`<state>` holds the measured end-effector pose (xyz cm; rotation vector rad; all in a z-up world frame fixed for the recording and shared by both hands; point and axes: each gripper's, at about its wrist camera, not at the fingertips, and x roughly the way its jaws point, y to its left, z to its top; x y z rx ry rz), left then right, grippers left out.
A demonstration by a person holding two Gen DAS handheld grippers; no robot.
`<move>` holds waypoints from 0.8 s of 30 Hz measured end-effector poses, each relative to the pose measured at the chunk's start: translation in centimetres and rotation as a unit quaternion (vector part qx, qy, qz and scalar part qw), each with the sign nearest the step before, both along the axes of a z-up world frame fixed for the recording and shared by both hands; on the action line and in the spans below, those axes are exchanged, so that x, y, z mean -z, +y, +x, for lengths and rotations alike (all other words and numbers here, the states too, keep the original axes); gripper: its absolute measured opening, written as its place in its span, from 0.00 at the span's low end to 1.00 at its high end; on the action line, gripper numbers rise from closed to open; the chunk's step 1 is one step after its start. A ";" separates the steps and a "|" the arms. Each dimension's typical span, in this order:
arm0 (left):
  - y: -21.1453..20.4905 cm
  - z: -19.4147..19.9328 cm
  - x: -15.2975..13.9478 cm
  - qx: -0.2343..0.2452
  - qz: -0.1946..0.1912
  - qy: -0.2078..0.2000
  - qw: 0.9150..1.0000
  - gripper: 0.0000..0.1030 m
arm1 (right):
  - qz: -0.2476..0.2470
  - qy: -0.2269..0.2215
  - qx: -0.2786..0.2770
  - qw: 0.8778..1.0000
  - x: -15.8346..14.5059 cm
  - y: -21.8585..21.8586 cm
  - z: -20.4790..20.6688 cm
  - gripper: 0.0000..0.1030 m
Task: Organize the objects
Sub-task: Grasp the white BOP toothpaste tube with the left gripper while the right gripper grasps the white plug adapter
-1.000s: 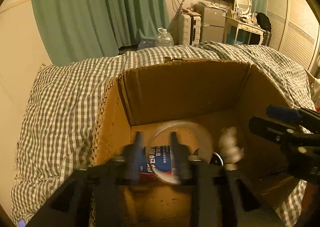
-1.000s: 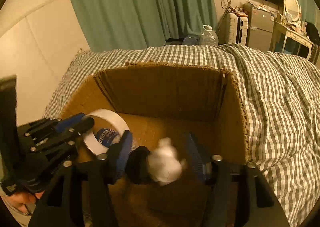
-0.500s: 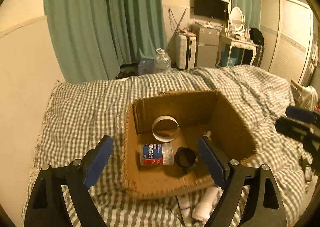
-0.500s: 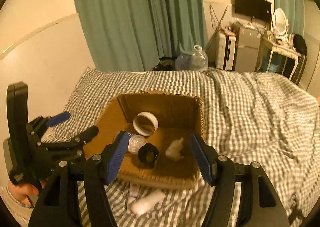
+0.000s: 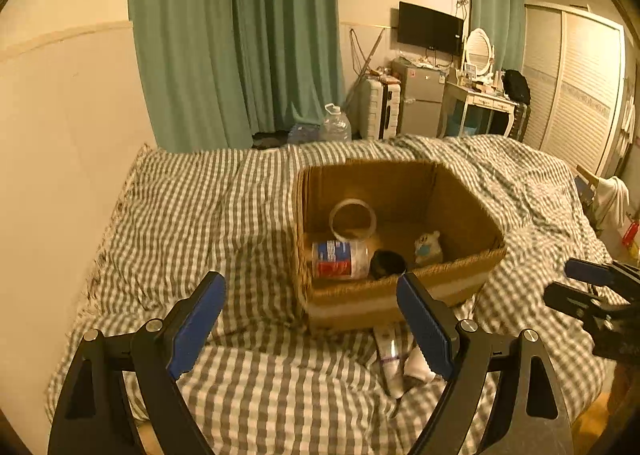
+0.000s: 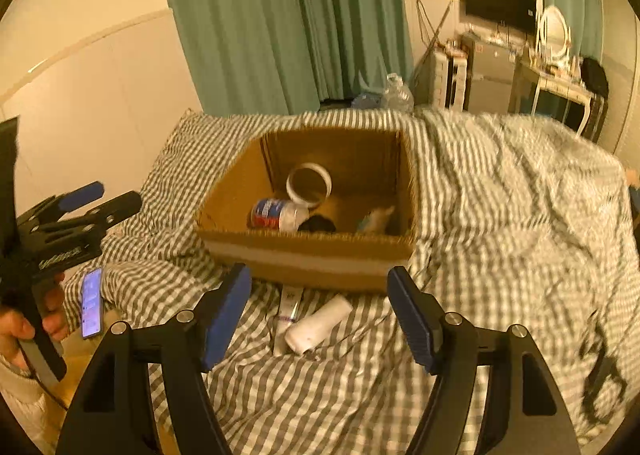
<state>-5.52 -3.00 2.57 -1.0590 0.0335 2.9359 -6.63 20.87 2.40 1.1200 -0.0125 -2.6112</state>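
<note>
An open cardboard box (image 5: 400, 295) (image 6: 308, 255) sits on the checked bedspread. Inside lie a tape roll (image 5: 353, 219) (image 6: 309, 183), a bottle with a red and blue label (image 5: 340, 259) (image 6: 276, 214), a black round object (image 5: 387, 263) (image 6: 318, 223) and a small white toy (image 5: 428, 247) (image 6: 376, 219). In front of the box lie a white tube (image 6: 290, 305) (image 5: 387, 347) and a white roll (image 6: 319, 323) (image 5: 416, 365). My left gripper (image 5: 310, 329) is open and empty, near the box front. My right gripper (image 6: 320, 313) is open and empty above the tube and roll.
A phone (image 6: 91, 303) with a lit screen lies on the bedspread (image 5: 200, 223) at the left edge. The other gripper shows at the right of the left wrist view (image 5: 600, 303) and the left of the right wrist view (image 6: 72, 223). Curtains and furniture stand beyond the bed.
Both grippers have pulled back and up out of the box, open and empty. The bottle and the white toy now lie inside the box.
</note>
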 end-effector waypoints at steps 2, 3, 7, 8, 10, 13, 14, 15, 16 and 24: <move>0.1 -0.1 1.6 -0.001 0.002 -0.005 1.000 0.87 | -0.003 -0.012 0.005 1.000 1.8 -0.3 -0.8 0.68; 0.2 -0.2 2.7 -0.005 0.002 -0.005 1.000 0.87 | -0.003 -0.016 0.007 1.000 2.6 -0.4 -1.2 0.68; 0.9 -0.9 6.9 -0.011 0.009 -0.013 1.000 0.87 | -0.001 -0.042 0.018 0.999 6.7 -0.7 -2.5 0.68; 0.9 -1.1 8.0 -0.013 0.014 -0.016 1.000 0.87 | -0.003 -0.048 0.021 0.999 7.5 -0.8 -2.8 0.68; 1.1 -1.5 10.2 -0.015 0.012 -0.024 1.000 0.87 | 0.001 -0.062 0.021 0.998 9.5 -0.9 -3.4 0.68; 1.5 -2.2 12.7 -0.015 0.003 -0.037 0.999 0.87 | 0.018 -0.081 0.023 0.996 12.4 -1.4 -4.1 0.68; 1.6 -2.4 13.4 -0.013 0.002 -0.044 0.999 0.87 | 0.017 -0.087 0.023 0.996 13.2 -1.6 -4.3 0.68; 1.7 -2.6 14.2 -0.013 0.003 -0.053 0.999 0.87 | 0.015 -0.097 0.024 0.995 14.2 -1.7 -4.6 0.68; 1.8 -2.7 14.7 -0.012 0.005 -0.059 0.998 0.87 | 0.015 -0.104 0.024 0.994 15.0 -1.8 -4.8 0.68; 1.4 -2.9 16.9 -0.022 0.006 -0.080 0.997 0.87 | 0.015 -0.147 0.030 0.989 19.3 -2.7 -6.4 0.68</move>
